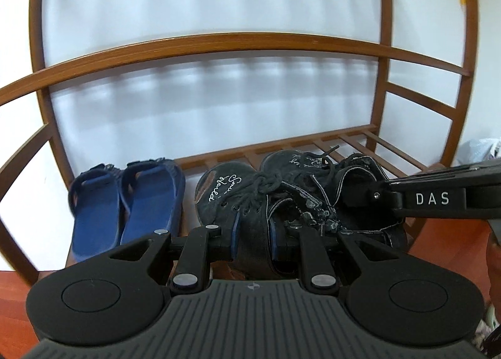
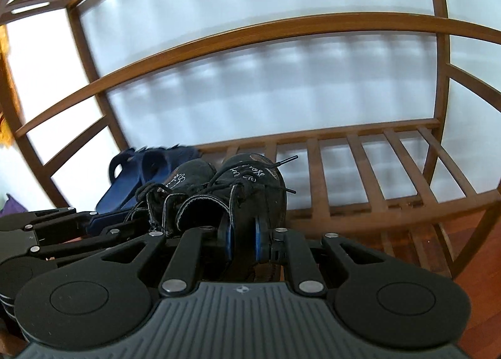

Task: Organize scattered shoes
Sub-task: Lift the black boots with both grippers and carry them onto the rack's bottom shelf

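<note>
Two black lace-up boots with white script on the toes hang side by side in front of the wooden shoe rack's lowest slatted shelf. My left gripper is shut on the back collar of the left boot, blue pads pressing from both sides. Likewise my right gripper is shut on the right boot at its collar. The right boot sits just right of the left one, laces tangled between them. A pair of blue sandals lies on the shelf's left end.
The rack's middle rail curves above the boots, with a white wall behind. Bare slats stretch to the right of the boots. Red-brown floor lies below. A white bundle sits beyond the rack's right post and a purple item at its left.
</note>
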